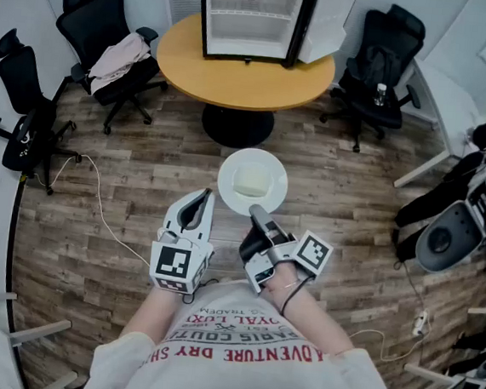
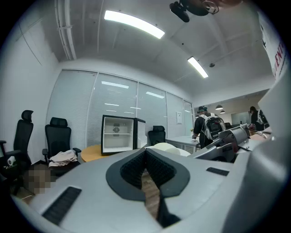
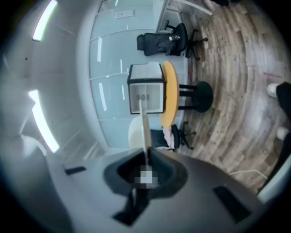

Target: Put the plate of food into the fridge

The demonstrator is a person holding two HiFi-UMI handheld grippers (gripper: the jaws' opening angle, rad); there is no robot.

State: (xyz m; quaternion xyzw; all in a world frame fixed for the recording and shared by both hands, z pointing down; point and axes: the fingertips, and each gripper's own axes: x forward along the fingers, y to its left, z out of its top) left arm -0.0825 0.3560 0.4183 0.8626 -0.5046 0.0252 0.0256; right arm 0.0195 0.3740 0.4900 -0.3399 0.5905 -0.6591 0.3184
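A white plate [image 1: 234, 166] with a pale block of food [image 1: 250, 182] hangs over the wooden floor in front of me. My right gripper [image 1: 258, 214] is shut on its near rim. In the right gripper view the plate [image 3: 143, 123] runs edge-on out from between the right gripper's [image 3: 147, 157] jaws. My left gripper [image 1: 202, 196] hovers just left of the plate, shut and holding nothing; the plate's edge [image 2: 166, 148] shows past the left gripper's [image 2: 146, 152] tips. The small fridge [image 1: 251, 19] stands with its door swung open on the round wooden table [image 1: 237, 82] ahead, with white shelves.
Black office chairs ring the table: one with a cloth [image 1: 112, 48] at left, another [image 1: 379, 70] at right, and one [image 1: 24, 117] at far left. A white cable [image 1: 105, 210] trails across the floor. A person with a backpack [image 2: 203, 127] stands beyond.
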